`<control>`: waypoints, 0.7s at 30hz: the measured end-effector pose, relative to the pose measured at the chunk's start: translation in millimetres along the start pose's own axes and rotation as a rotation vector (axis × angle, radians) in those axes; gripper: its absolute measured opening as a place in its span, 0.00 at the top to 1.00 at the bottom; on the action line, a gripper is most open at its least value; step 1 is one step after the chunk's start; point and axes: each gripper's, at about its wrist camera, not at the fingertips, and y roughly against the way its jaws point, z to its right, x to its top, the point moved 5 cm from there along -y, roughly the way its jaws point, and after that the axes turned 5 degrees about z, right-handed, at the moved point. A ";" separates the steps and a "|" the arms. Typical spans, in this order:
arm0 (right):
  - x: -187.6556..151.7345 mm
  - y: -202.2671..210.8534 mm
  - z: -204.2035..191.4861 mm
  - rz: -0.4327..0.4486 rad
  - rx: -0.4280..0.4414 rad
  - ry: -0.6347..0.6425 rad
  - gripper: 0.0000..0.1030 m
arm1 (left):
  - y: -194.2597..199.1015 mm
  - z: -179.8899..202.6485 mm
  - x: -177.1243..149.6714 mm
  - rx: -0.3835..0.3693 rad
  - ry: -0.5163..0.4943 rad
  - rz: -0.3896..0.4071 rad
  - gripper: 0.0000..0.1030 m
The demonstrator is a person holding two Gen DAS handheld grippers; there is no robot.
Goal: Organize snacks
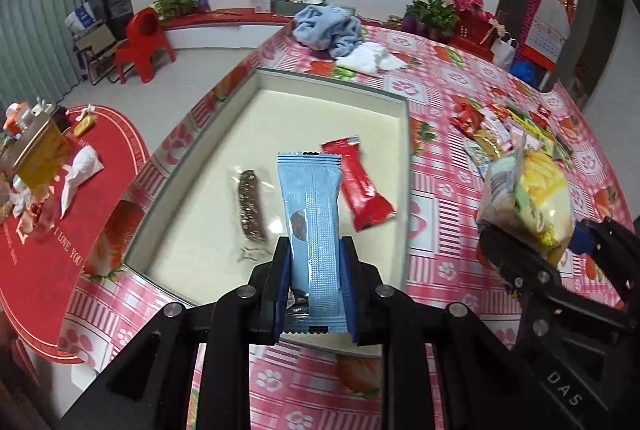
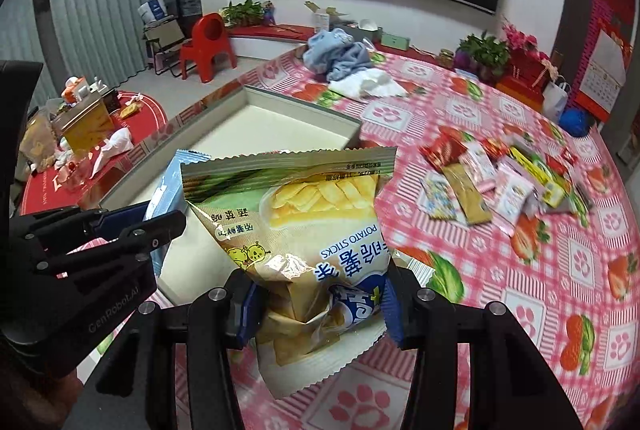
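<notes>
My left gripper [image 1: 316, 262] is shut on a light blue snack wrapper [image 1: 314, 222], held upright over the near part of a shallow white box [image 1: 332, 77]. Inside the box lie a brown bar in clear wrap [image 1: 251, 205] and a red packet [image 1: 358, 185]. My right gripper [image 2: 320, 310] is shut on a bag of potato sticks [image 2: 304, 222], held above the table just right of the box [image 2: 304, 109]. The same bag [image 1: 528, 197] shows at the right of the left wrist view. A pile of several loose snack packets [image 2: 500, 177] lies on the tablecloth to the right.
The table wears a pink checked cloth with strawberry prints [image 2: 520, 270]. A blue towel and white cloth [image 1: 340, 33] lie at its far side, potted plants [image 1: 432, 13] beyond. A low red table with clutter [image 1: 48, 189] and a red chair [image 1: 144, 41] stand left on the floor.
</notes>
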 end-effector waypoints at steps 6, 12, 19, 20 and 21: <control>23.4 -21.3 -15.3 -0.014 0.013 0.046 0.51 | -15.6 -14.2 0.7 0.015 0.014 -0.038 0.75; 45.9 -40.6 -27.0 -0.036 0.045 0.039 0.51 | -30.3 -26.1 4.6 0.032 0.030 -0.064 0.75; 54.9 -58.1 -40.8 -0.060 0.057 0.054 0.51 | -32.5 -38.0 6.0 0.025 0.050 -0.075 0.75; 55.4 -61.6 -42.9 -0.065 0.057 0.058 0.51 | -33.3 -39.5 6.5 0.025 0.054 -0.076 0.75; 55.3 -63.6 -44.2 -0.069 0.057 0.059 0.51 | -34.0 -40.3 6.9 0.025 0.059 -0.077 0.75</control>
